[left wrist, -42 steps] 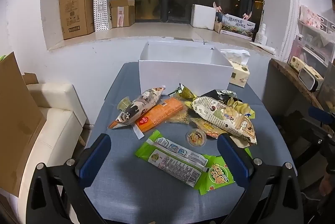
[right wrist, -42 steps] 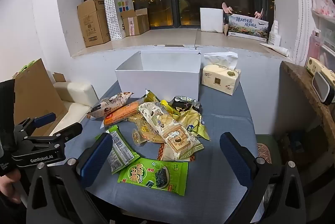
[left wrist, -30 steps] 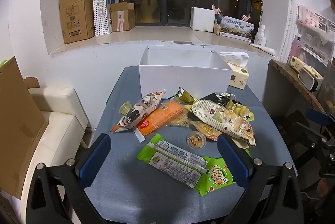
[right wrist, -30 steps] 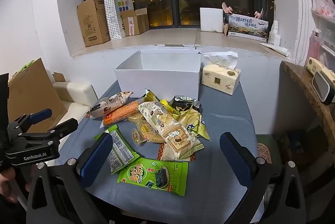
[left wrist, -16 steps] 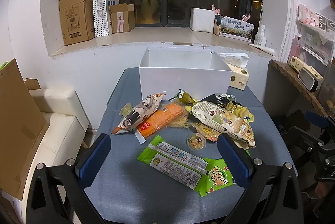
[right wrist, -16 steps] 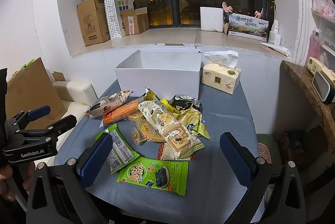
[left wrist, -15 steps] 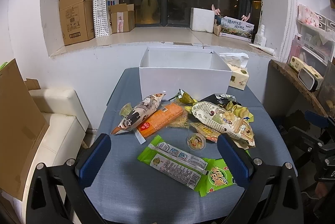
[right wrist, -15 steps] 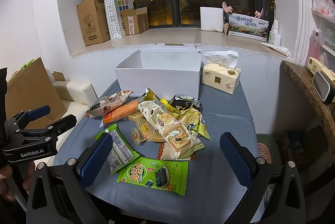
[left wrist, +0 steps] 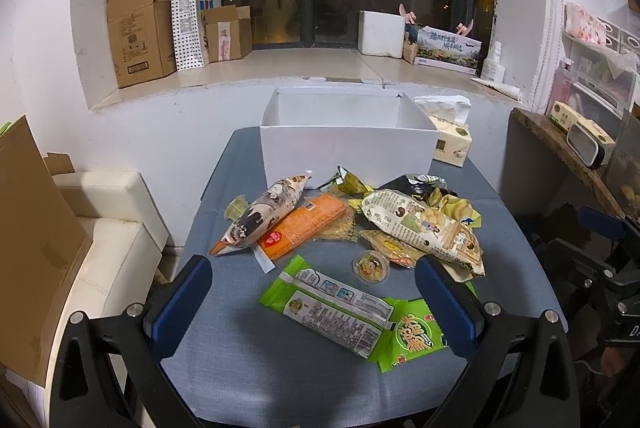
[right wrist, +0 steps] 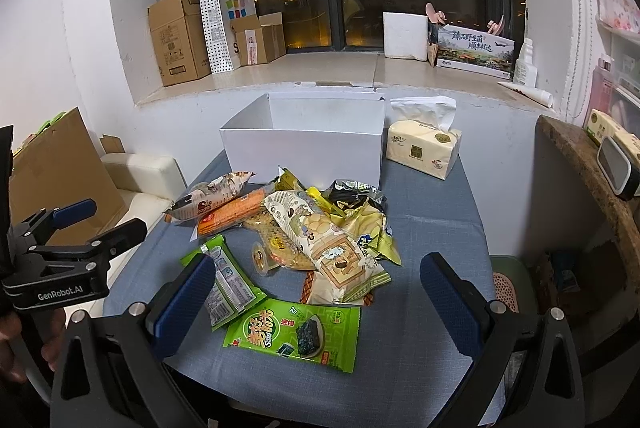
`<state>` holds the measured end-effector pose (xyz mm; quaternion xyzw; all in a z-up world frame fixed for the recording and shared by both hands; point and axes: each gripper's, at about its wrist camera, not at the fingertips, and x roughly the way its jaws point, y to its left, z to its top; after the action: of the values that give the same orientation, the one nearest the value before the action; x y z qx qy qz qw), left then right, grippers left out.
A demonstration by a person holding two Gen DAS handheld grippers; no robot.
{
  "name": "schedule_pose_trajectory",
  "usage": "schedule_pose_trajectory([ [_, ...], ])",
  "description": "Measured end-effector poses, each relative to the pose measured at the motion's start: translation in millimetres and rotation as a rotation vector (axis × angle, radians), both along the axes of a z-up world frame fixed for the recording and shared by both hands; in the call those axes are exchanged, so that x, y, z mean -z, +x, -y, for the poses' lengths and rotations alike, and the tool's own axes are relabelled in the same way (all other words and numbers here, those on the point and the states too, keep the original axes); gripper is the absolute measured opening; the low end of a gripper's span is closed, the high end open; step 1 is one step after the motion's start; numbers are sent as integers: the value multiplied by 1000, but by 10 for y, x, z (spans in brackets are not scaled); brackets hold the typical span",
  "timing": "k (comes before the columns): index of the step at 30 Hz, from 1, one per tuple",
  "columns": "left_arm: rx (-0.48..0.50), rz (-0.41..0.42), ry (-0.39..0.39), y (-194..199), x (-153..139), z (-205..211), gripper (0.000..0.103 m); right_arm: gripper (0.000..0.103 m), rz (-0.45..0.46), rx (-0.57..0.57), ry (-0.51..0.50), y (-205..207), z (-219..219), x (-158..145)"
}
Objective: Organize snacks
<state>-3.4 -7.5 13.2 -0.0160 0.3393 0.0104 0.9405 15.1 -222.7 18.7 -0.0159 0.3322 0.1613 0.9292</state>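
Crinkled foil and plastic make up the snack pile [left wrist: 360, 224] in the middle of the worktop [left wrist: 240, 356], whose cover is a blue-grey woven cloth with a fine linen grain. Behind the pile stands a white box [left wrist: 346, 148], open-topped, smooth-walled and square-cornered, its front wall just beyond the nearest packets; its floor is hidden by that wall in both views. A long tapered pouch with cartoon print [left wrist: 260, 216] lies beside a flat orange packet [left wrist: 304, 228], the two touching along their length. A cream puffy bag with cartoon figures [right wrist: 320, 240] lies on top of the yellow-green and black wrappers, so those show only as crumpled edges. A small round clear cup with a printed lid [left wrist: 371, 267] sits just in front of the pile. Nearest the cameras are two flat green packets: a long one lying label side up [left wrist: 332, 308] and a seaweed-print one [right wrist: 294, 334], overlapping at one corner (their small print is too fine to read). A soft tissue pack [right wrist: 424, 148] stands to the right of the box. The left gripper [left wrist: 316, 298] and the right gripper [right wrist: 320, 298] both hover above the near edge of the worktop with their blue-padded fingers spread wide, holding nothing. Bare cloth lies along the near edge and down the right side of the worktop, where the far corners are cut off by the fisheye rim. A cream sofa [left wrist: 112, 228] sits close against the left edge.
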Motion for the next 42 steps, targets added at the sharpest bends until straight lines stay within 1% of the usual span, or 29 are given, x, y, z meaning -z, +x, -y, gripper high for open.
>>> schedule_pose_trajectory([
  [19,31,-36,-12,18,75,51,103,103,-18,5,-11,13,14,30],
  [42,48,-35,-10,6,71,88,103,103,-25,6,-12,18,15,56],
])
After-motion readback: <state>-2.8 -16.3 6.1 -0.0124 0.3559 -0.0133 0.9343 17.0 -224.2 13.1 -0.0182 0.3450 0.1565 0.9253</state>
